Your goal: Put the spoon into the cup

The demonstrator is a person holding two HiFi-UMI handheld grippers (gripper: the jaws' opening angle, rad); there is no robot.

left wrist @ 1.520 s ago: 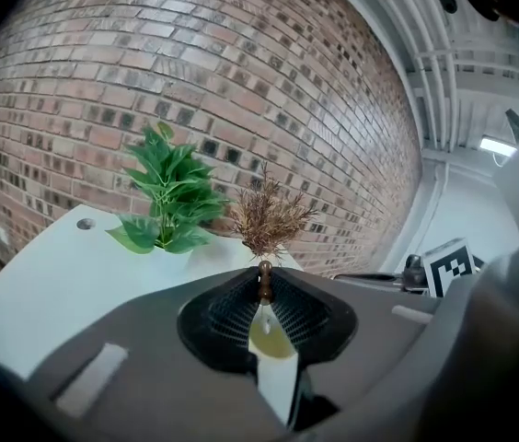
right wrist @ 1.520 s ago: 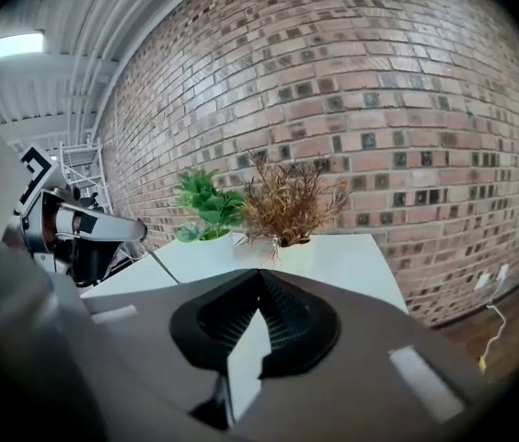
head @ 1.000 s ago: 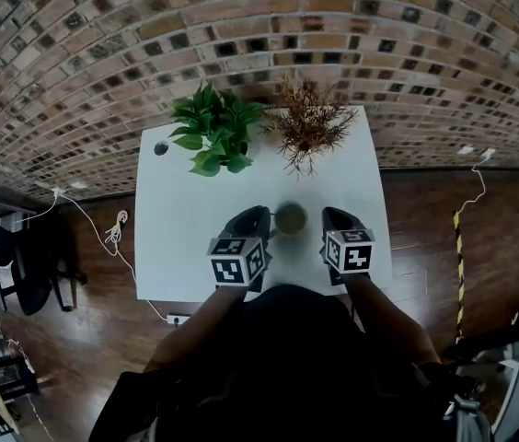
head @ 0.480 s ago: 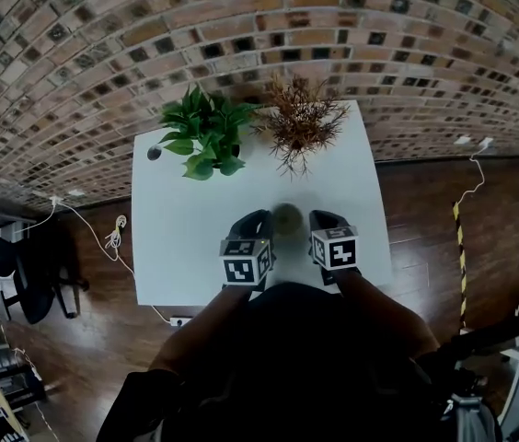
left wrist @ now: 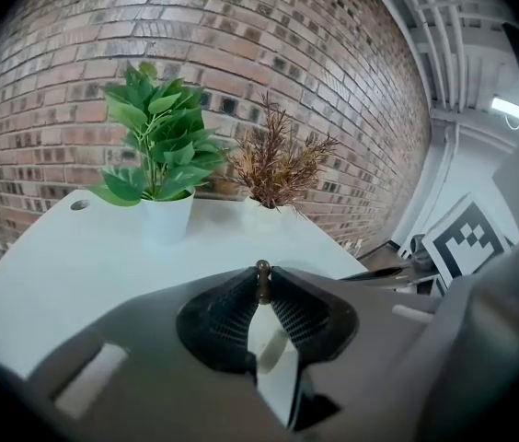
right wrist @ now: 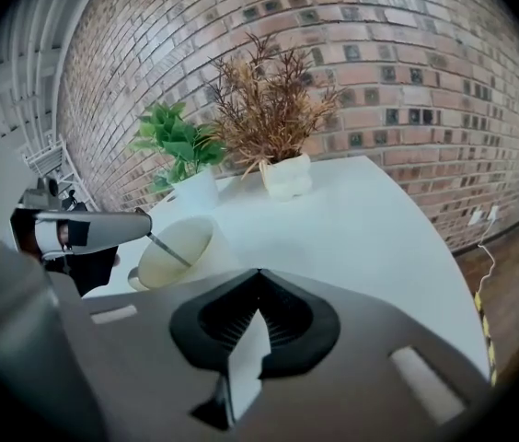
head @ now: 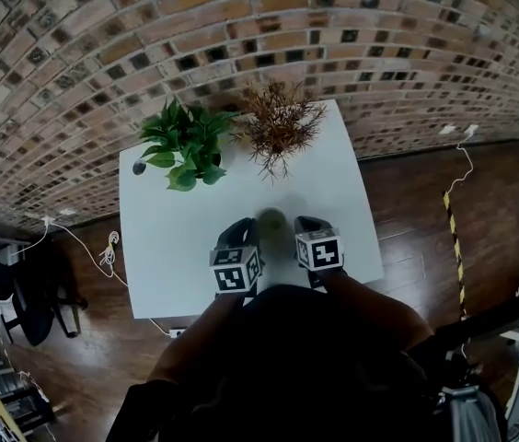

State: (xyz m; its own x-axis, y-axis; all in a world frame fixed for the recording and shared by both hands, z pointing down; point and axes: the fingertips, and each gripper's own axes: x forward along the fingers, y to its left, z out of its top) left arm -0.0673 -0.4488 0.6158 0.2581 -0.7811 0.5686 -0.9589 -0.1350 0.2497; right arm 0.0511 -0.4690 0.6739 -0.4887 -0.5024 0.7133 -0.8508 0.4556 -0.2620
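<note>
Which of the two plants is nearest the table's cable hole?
The green leafy plant, beside the hole; the brown dried plant stands farther off.

A rough, matt brick wall [head: 241,26] backs a smooth white counter [head: 158,247] set on a glossy wooden floor [head: 407,191]. The pale cup [right wrist: 200,242] looks smooth and matt, and the spoon [right wrist: 169,250] shows a thin, shiny metal shaft. The right gripper [right wrist: 258,274] is matt grey plastic, with ribbed black pads [right wrist: 223,320].

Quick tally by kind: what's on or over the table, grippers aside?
Plants: 2 (green plant, dried plant)
Cup: 1
Spoon: 1
Total: 4
</note>
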